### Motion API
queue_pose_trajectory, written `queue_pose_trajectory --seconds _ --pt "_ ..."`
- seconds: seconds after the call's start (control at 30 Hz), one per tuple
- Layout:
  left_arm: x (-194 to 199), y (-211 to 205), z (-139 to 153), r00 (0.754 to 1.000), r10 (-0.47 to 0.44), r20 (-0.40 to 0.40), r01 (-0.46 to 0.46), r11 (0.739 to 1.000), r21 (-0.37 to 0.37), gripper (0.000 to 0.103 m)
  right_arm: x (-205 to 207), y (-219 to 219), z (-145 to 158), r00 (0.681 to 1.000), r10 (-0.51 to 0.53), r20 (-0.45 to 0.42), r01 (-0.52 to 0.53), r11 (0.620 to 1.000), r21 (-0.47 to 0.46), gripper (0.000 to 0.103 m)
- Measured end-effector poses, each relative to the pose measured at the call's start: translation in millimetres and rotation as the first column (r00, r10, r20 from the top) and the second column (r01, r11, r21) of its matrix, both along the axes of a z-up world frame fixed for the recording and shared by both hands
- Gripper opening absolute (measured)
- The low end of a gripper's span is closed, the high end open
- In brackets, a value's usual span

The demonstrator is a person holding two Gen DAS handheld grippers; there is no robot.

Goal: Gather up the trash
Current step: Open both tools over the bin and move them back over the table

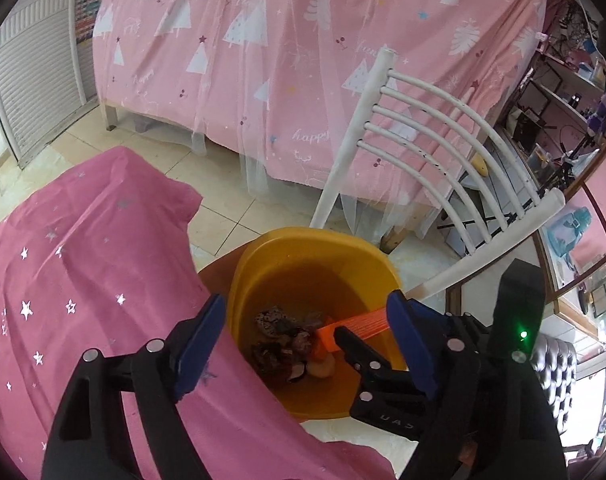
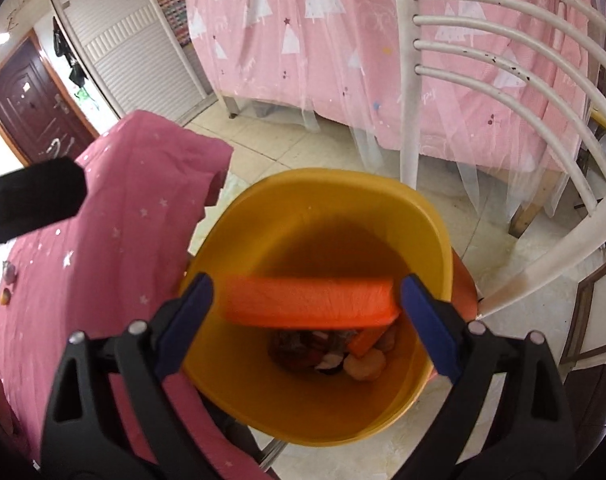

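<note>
A yellow bin [image 1: 303, 248] stands on the floor beside the table; it also shows in the right wrist view [image 2: 263, 208]. Trash scraps [image 1: 283, 340] lie at its bottom, also seen in the right wrist view [image 2: 343, 356]. My right gripper [image 2: 307, 300] is open, its blue pads on either side of an orange dustpan-like scoop [image 2: 307, 300] that tilts over the bin's mouth. The scoop [image 1: 355, 324] and the right gripper's finger [image 1: 363, 356] show in the left wrist view. My left gripper [image 1: 303, 340] is open and empty above the bin's near rim.
A table under a pink star-print cloth [image 1: 83, 260] is at the left. A white chair [image 1: 443, 140] stands behind the bin. A bed with a pink tree-print cover [image 1: 303, 60] fills the back. Small scraps [image 2: 7, 280] lie on the cloth's left edge.
</note>
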State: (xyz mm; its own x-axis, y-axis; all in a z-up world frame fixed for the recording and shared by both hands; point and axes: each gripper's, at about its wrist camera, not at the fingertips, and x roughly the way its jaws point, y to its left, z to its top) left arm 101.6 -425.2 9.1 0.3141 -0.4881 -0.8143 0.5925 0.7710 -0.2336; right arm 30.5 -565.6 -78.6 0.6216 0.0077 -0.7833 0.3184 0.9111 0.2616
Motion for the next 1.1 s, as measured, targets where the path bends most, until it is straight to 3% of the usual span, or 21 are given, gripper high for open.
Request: queue_pose_trajectory --seconds 0.43,0.7,0.83,1.1 --pt "4.2 54.8 16.4 0.998 0.063 0.008 -0.063 0.998 -0.024 0.077 0.7 30.7 28.3 0.998 0.049 0.051 -0.046 0.998 -0.051 0.095" --pt "6.1 119.8 45.8 0.988 0.128 0.086 -0.128 0.992 -0.007 0.082 10.6 64.0 64.6 0.989 0.078 0.128 -0.07 0.995 -0.067 0.095" --pt "4.7 157.9 53.9 0.98 0.154 0.125 -0.156 0.988 0.006 0.083 19.2 83.5 80.3 0.986 0.1 0.136 -0.084 0.989 -0.122 0.095" --pt "6.6 227.8 64.7 0.963 0.218 0.16 -0.222 0.975 0.004 0.083 30.5 125.9 106.8 0.968 0.186 0.17 -0.163 0.976 -0.142 0.096"
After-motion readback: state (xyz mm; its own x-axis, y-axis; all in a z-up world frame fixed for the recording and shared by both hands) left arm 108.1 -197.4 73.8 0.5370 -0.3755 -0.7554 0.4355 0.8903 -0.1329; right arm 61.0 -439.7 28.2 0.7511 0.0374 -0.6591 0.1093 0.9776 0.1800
